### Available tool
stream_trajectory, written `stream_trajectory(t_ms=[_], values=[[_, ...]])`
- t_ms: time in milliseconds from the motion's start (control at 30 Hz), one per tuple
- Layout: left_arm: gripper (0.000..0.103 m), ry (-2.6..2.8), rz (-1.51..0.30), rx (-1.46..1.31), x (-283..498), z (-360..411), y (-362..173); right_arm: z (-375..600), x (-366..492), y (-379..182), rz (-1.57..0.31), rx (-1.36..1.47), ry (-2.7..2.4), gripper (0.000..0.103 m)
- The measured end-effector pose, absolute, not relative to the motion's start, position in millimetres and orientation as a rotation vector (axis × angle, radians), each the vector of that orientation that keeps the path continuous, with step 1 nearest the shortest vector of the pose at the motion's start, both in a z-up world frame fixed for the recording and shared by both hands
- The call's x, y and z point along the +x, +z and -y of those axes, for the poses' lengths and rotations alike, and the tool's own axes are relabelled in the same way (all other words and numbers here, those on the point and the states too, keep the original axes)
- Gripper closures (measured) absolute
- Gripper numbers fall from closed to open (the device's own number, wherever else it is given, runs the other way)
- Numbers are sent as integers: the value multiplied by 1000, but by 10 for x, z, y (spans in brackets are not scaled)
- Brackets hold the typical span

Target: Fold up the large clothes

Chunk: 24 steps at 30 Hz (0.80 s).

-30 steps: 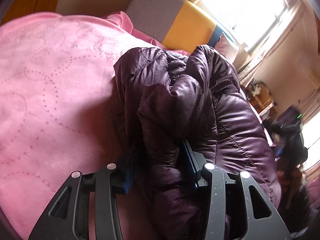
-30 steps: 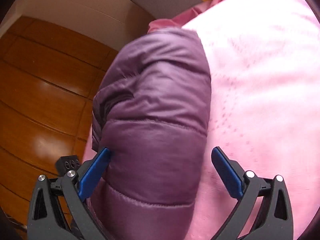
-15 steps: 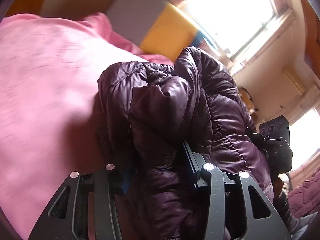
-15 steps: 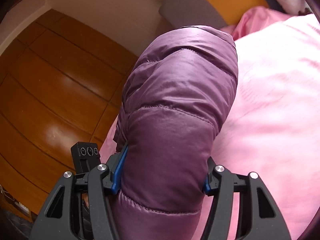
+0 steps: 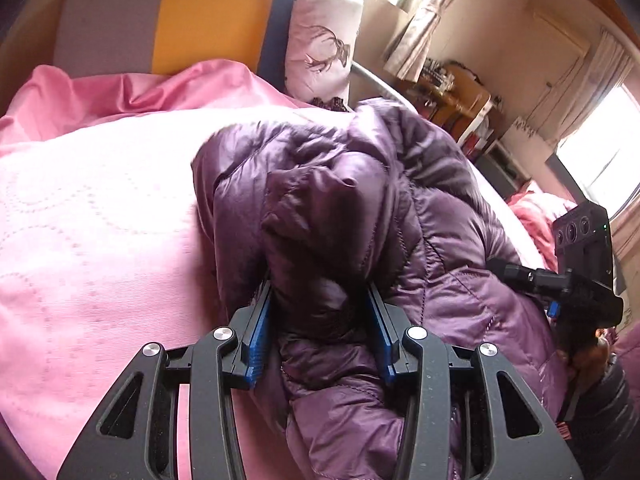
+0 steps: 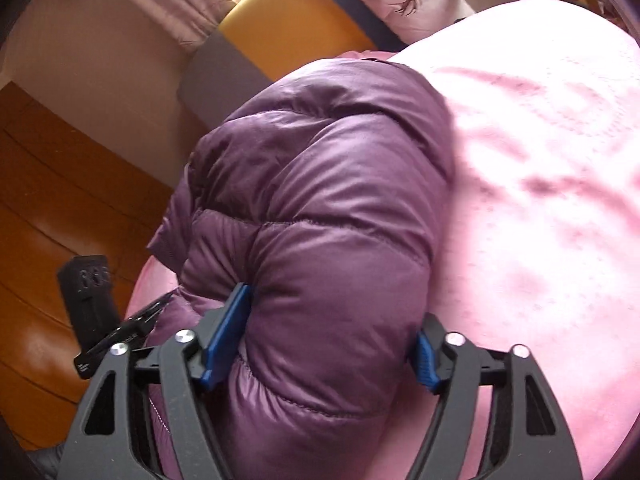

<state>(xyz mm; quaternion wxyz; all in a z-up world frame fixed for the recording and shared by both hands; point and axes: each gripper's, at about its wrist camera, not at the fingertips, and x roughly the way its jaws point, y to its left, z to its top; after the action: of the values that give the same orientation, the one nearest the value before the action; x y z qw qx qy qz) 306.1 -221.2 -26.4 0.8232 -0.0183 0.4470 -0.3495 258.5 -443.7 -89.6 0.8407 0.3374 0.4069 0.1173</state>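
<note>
With my left gripper (image 5: pixel 320 322) clenched on a bunched fold of the purple jacket (image 5: pixel 400 208) over the pink bedspread (image 5: pixel 100 220) and my right gripper (image 6: pixel 332 336), jaws just reopening, squeezing its puffy bulk, I'd carry both level and lay it flat.

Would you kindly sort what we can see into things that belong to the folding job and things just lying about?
Part of the job:
- purple puffer jacket
- left gripper, clamped on a bunch of it
- right gripper, pads against a padded roll of it
- pink bedspread beneath

Just lying about:
- deer-print pillow
- striped headboard
- curtains
</note>
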Motion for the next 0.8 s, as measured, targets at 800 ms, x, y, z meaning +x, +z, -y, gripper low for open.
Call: stream_trajectory(t_ms=[800], values=[[39, -537, -924, -106, 2914, 1751, -591, 3088, 4327, -754, -969, 90, -181, 2]])
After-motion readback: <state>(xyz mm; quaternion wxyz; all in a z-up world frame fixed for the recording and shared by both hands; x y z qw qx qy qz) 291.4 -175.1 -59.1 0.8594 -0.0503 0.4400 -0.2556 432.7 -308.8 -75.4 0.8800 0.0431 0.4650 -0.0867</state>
